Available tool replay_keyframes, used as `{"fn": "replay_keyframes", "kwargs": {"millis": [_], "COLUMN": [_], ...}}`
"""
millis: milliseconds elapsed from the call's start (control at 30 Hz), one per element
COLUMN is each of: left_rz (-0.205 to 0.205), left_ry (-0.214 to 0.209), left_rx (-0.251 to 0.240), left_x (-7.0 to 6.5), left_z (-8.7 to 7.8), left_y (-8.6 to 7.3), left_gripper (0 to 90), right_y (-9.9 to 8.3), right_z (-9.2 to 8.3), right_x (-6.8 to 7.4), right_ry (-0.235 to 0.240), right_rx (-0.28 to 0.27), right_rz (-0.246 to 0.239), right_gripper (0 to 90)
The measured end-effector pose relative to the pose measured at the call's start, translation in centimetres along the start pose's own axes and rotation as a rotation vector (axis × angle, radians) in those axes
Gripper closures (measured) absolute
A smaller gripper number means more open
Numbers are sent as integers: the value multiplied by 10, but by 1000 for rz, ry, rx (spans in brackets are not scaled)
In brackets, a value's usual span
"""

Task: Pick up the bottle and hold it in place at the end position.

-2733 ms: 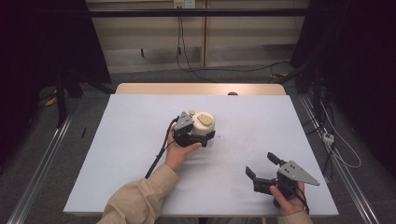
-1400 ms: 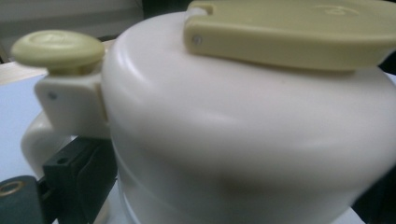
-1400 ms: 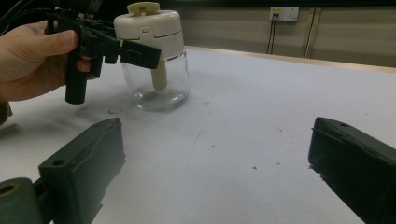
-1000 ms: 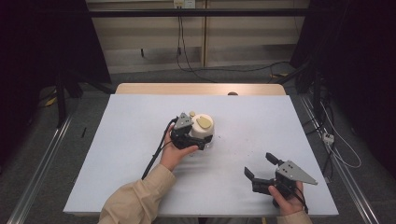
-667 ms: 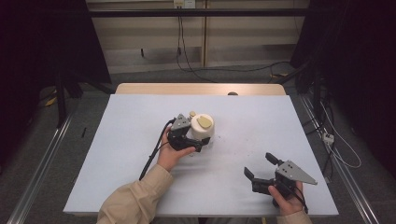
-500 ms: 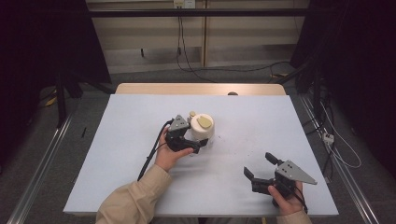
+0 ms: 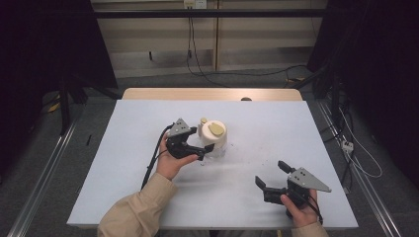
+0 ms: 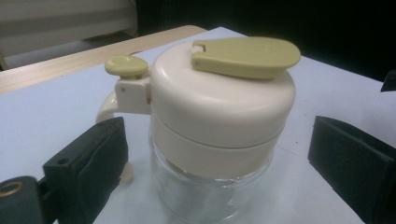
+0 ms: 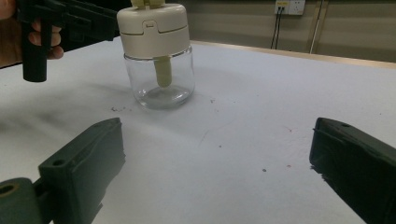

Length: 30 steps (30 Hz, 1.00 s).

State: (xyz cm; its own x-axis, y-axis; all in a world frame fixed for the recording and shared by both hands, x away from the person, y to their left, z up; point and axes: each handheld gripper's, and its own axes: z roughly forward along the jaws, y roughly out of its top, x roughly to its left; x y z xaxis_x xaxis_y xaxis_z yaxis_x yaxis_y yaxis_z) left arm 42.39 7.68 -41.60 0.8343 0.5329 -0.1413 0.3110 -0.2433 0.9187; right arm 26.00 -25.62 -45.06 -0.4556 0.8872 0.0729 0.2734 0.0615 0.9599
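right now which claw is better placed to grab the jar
Left. The left claw is open with its jaws either side of the glass jar; the right claw is open too, well away near the table edge.

Clear glass jar (image 8: 205, 186) — cream lid (image 8: 219, 107) (olive flap (image 8: 245, 56)) — black claws.

Both grippers open, hands well apart

The left gripper (image 7: 200, 143) is held mid-table, jaws spread wide, its hand (image 7: 170, 163) under it on a tan sleeve (image 7: 133, 210). The right gripper (image 7: 271, 174) sits near the table's near edge, jaws spread, gripped from behind by the right hand (image 7: 301, 212).
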Motion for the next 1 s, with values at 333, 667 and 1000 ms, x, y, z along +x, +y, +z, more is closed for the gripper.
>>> {"fn": "replay_keyframes", "kwargs": {"millis": [333,667,1000], "left_rz": [15,9,5], "left_ry": [-13,-17,-39], "left_rx": [-4,-33,-25], "left_x": [3,9,8], "left_z": [-14,-31,-28], "left_y": [15,32,39], "left_gripper": [143,374,644], "right_y": [4,12,17], "right_z": [9,16,22], "right_x": [3,8,10], "right_ry": [16,13,22], "right_rx": [34,53,89], "right_rz": [7,-1,12], "right_gripper": [26,28,28]}}
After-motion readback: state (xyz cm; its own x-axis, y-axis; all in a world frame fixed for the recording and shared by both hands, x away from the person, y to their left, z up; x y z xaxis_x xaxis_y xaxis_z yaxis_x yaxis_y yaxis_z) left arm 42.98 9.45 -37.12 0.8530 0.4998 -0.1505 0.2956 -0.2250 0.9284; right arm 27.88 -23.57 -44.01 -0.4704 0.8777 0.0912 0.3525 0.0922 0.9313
